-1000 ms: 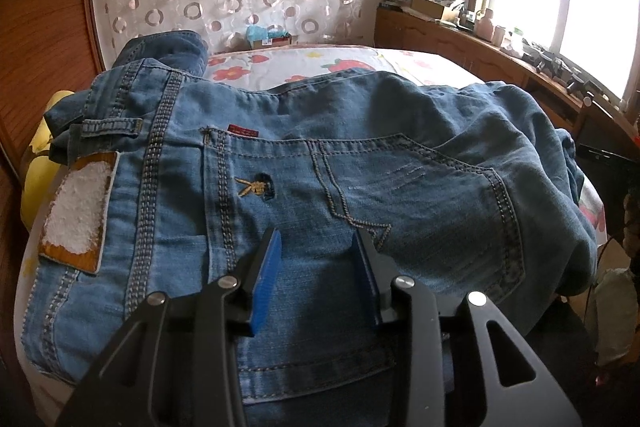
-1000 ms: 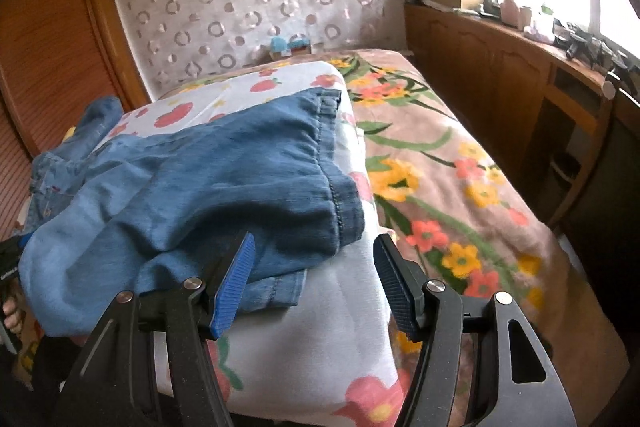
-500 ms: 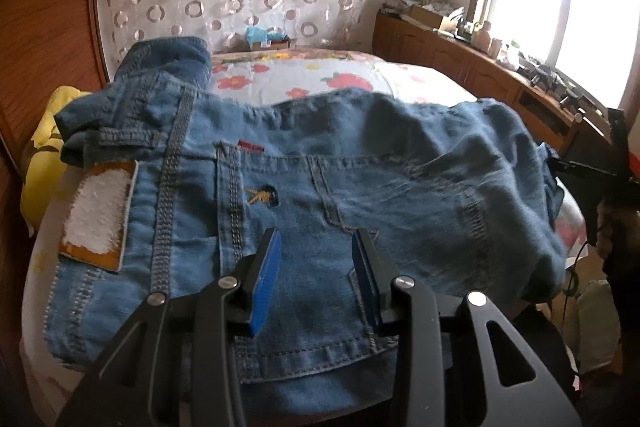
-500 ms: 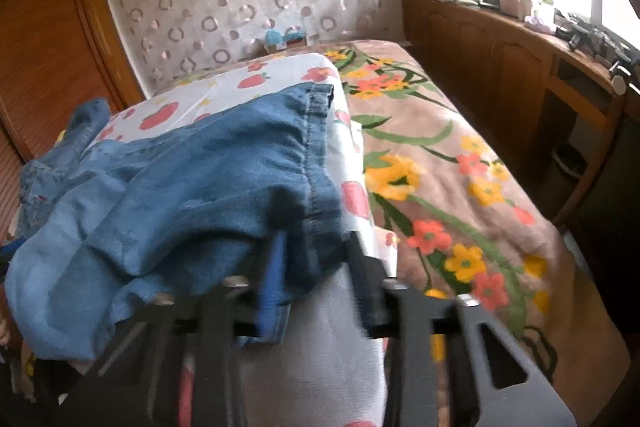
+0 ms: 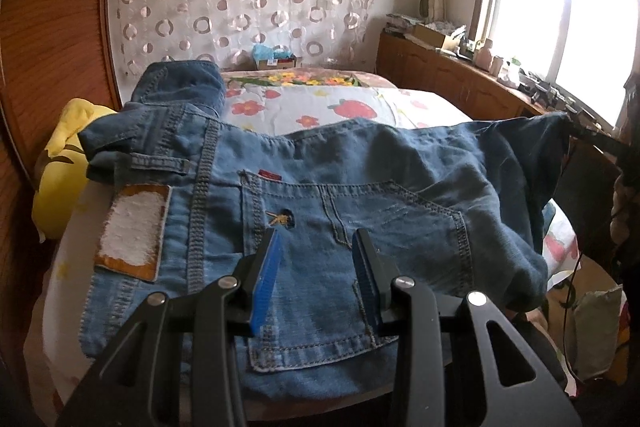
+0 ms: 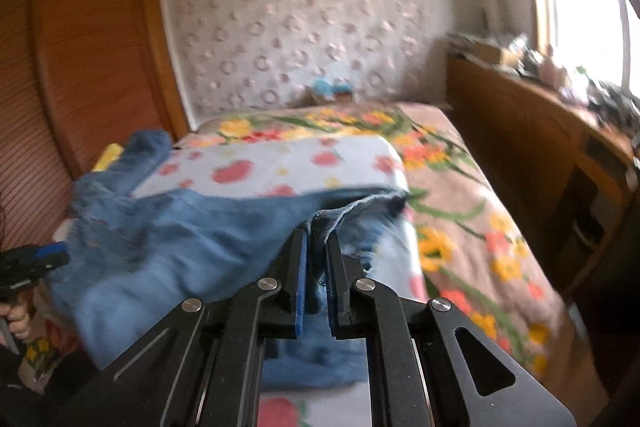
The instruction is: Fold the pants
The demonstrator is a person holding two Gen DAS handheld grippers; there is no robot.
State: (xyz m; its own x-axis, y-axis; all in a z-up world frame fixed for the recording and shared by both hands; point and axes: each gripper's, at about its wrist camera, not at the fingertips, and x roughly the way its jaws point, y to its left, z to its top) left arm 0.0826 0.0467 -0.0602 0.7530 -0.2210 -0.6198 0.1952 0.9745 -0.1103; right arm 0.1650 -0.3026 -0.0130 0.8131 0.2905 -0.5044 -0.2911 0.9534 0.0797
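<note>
One pair of blue jeans (image 5: 360, 211) lies across the near end of the bed (image 5: 360, 99), seat side up, with two grippers in play. Left gripper (image 5: 316, 267): its jaws stand part open, a fold of the back pocket (image 5: 400, 223) rising between the blue pads; whether they pinch the denim cannot be told, since the near hem runs under the gripper body. Right gripper (image 6: 316, 267): jaws have just been closing and now clamp a leg hem (image 6: 324, 223) of the jeans, cloth squeezed between both pads and drawn taut toward the far right of the left view. One worn waistband patch (image 5: 132, 235) and one belt loop (image 5: 160, 163) show at left. Beyond the denim, one white strawberry-print sheet (image 5: 352, 103) is bare, then one flowered brown blanket (image 6: 460, 195), open to the bed's right edge. One yellow cushion (image 5: 60, 163) is wedged at the left edge, partly hidden. One wooden sideboard (image 6: 520, 131) runs along the right under one window (image 5: 580, 19); its clutter is too small to count. The right view is motion-blurred. One hand (image 6: 18, 319) is cut off at its left border.
</note>
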